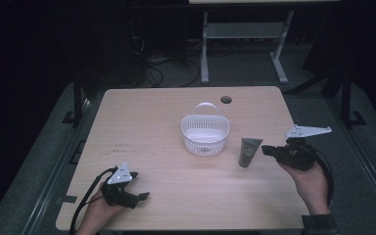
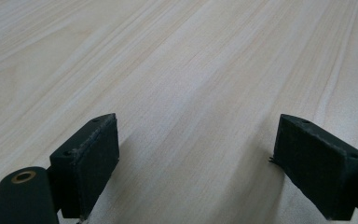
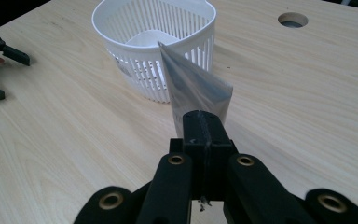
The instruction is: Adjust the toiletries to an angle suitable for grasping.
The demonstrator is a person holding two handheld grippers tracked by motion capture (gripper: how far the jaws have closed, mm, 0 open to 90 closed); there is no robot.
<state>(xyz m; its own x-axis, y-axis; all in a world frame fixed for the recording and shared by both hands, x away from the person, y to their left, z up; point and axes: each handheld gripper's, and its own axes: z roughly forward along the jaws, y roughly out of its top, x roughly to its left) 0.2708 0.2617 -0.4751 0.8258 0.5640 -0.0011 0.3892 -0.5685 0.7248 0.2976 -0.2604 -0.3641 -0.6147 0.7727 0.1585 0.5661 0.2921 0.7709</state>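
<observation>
The right gripper (image 3: 204, 128), jaws pinched shut on a grey tube (image 3: 193, 86) beside the white basket (image 3: 121, 23), could let it slip; the left gripper (image 2: 198, 158) rests wide open and empty.

This looks like a lab or test room. A plain wooden table (image 1: 176, 147) stands alone on a grey carpet floor (image 1: 44, 147). It has a round cable hole (image 1: 226, 100) at 12 o'clock. Behind it, wires (image 1: 156, 68) lie tangled beside a white desk frame (image 1: 245, 44). The room around is dark.
</observation>
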